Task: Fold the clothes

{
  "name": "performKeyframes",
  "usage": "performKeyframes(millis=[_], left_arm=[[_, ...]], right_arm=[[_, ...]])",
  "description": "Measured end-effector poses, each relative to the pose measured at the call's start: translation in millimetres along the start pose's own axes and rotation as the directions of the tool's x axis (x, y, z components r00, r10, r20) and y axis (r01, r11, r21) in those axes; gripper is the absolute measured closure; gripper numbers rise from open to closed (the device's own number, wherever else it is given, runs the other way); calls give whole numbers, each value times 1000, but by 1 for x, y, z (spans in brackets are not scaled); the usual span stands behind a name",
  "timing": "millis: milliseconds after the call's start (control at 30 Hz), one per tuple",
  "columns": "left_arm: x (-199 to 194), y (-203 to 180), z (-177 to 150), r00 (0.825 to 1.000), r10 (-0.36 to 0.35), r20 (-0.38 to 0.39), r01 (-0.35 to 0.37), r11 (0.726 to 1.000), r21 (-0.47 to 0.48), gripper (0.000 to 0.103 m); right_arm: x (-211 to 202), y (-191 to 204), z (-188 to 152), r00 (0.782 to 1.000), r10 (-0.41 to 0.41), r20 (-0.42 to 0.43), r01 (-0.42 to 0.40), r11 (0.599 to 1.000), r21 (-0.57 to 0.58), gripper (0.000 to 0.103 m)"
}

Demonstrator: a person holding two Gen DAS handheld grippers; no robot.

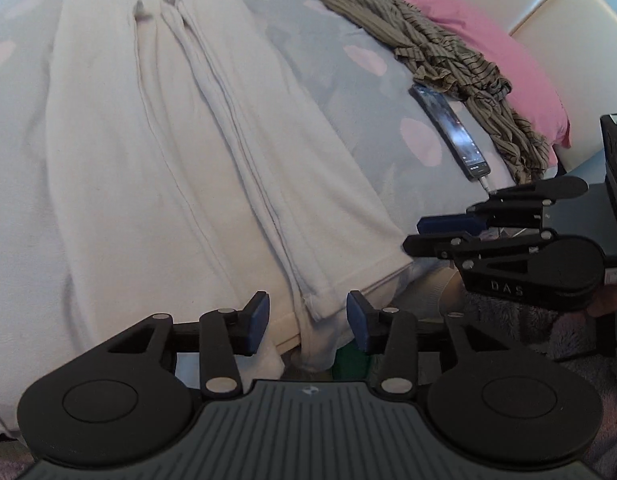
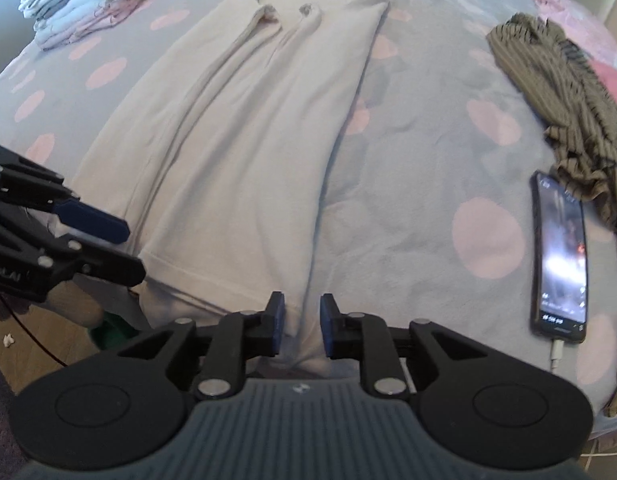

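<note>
Lying flat along the bed (image 2: 408,168), a cream garment (image 2: 244,128) stretches from the near edge toward the far side, both sleeves folded in so their cuffs meet close to the collar. Its near hem droops over the bed's edge.

Only the right wrist view shows the stack of folded clothes (image 2: 84,4) at the far left corner of the bed, a bit of wooden floor at the lower left, and dark furniture far off at the top right. Only the left wrist view shows the pink pillow (image 1: 488,56) against a pale padded headboard (image 1: 548,4). Both views catch the crumpled striped shirt (image 2: 568,92) and the phone (image 2: 560,256) beside it, screen lit and a cable plugged into its near end.

The bed cover is grey-blue with large pink dots.

The left gripper (image 1: 308,320) hangs over the hem, its fingers spread apart with the hem's folded edge between them, not pinched. The right gripper (image 2: 302,324) sits at the hem's right portion, its fingers narrowly parted with cloth in the gap; I cannot tell whether the pads touch it.

The fabric is soft and plain, with long creases running lengthwise.
</note>
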State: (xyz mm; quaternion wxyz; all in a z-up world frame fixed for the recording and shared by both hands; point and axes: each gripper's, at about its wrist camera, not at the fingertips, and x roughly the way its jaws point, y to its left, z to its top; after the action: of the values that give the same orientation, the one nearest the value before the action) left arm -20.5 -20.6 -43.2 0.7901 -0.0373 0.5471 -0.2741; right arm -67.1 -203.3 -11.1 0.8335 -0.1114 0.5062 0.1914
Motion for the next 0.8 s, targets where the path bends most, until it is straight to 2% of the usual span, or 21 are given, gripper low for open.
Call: performKeyframes(millis=[67, 167, 333, 400, 567, 733, 800], left_arm=[[-10, -3, -6, 1000, 14, 23, -14, 1000, 17, 62], [-20, -7, -13, 996, 72, 47, -75, 996, 52, 62], [-19, -6, -19, 981, 180, 77, -187, 977, 101, 62], [-15, -2, -19, 983, 167, 71, -173, 980, 100, 63], [3, 9, -22, 982, 186, 31, -189, 976, 111, 67], [-2, 14, -22, 987, 155, 35, -158, 982, 102, 67], [-9, 16, -21, 987, 152, 49, -155, 984, 85, 66]], right_arm=[[-8, 4, 3, 998, 29, 54, -29, 1000, -6, 81], [-19, 18, 10, 989, 86, 122, -82, 996, -40, 81], [-17, 50, 23, 975, 167, 146, -149, 981, -128, 81], [-11, 61, 27, 973, 186, 137, -165, 974, -154, 81], [11, 81, 27, 985, 156, 79, -134, 965, -225, 81], [28, 72, 22, 987, 160, 12, -155, 969, -192, 78], [26, 67, 21, 986, 166, 14, -161, 973, -167, 74]])
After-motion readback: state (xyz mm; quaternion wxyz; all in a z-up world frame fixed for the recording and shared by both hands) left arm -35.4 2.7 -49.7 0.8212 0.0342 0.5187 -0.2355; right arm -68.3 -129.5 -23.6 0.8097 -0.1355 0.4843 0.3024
